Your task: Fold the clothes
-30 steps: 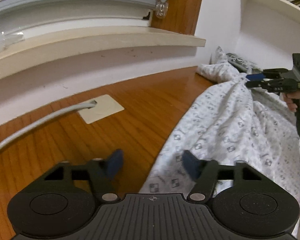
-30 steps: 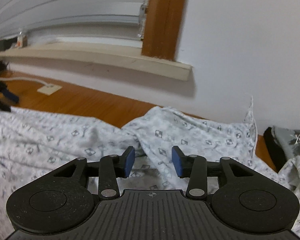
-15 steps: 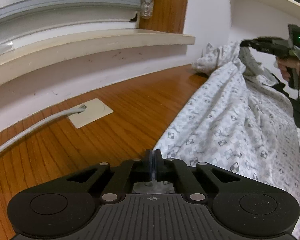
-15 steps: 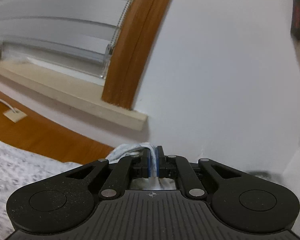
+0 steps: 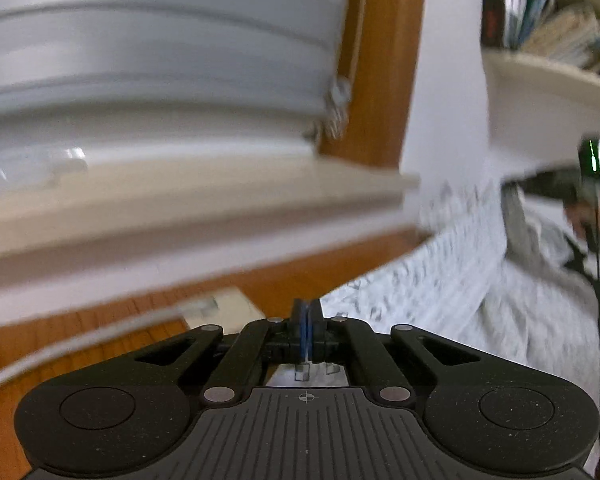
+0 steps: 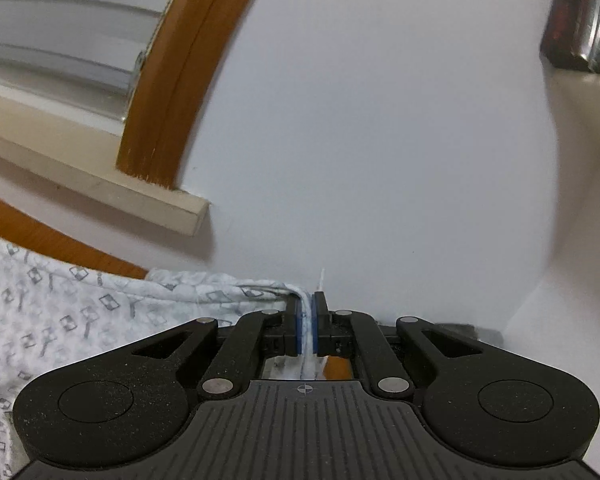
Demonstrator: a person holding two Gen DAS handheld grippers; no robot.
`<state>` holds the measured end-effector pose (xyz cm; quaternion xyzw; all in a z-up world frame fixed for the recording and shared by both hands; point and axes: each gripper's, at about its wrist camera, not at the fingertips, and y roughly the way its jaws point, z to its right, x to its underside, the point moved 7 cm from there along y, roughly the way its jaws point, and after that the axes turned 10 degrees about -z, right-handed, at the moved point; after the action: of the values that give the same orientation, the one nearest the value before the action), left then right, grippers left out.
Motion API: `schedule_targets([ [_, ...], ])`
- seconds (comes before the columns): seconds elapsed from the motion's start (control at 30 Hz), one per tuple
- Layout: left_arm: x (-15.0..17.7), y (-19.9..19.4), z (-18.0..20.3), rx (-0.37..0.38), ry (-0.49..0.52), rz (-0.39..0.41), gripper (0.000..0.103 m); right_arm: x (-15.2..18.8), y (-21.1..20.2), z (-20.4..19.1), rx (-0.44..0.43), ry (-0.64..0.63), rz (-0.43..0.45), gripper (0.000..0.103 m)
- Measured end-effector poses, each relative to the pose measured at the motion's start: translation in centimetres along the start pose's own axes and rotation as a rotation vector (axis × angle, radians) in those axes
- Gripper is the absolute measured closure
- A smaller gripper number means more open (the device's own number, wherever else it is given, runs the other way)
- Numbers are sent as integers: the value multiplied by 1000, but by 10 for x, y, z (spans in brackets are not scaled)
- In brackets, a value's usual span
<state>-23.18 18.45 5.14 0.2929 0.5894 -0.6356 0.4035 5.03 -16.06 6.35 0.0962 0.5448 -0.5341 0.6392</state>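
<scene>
I see the patterned white garment stretched between my two grippers, lifted off the wooden table. My right gripper is clenched on a bunched hem of it, cloth showing between the blue pads; the fabric trails off toward 9 o'clock. My left gripper is clamped tight on another edge, the cloth running toward 2 o'clock. A window sill sits at 11 o'clock, a bookshelf at 1 o'clock.
</scene>
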Motion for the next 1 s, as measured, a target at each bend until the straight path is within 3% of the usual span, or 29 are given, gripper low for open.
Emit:
schedule_targets([
  [0.17,-44,-26,-8,-106,5,168,102,-37,-26,-9,58,0,219,98],
  [0.23,-57,-25,-12,-179,26,203,102,-52,-20,-14,76,5,248,97],
  [0.4,-50,34,-30,-239,9,75,101,-52,28,-33,12,4,40,92],
  [0.47,-36,51,-33,-217,-6,12,99,-42,28,-39,-47,12,15,80],
  [0.53,-25,59,-36,-203,-30,-27,92,-31,20,-42,-84,7,9,73],
  [0.67,-11,53,-46,-210,-73,-64,74,-4,-1,-47,-209,-23,-27,70],
  [0.7,-9,50,-45,-199,-79,-72,66,5,-7,-50,-261,-31,-40,69],
  [0.77,-5,45,-37,-165,-77,-89,59,22,-16,-58,-356,-39,-65,66],
  [1.0,15,52,16,13,-10,-174,59,75,-19,-77,-506,8,-166,60],
])
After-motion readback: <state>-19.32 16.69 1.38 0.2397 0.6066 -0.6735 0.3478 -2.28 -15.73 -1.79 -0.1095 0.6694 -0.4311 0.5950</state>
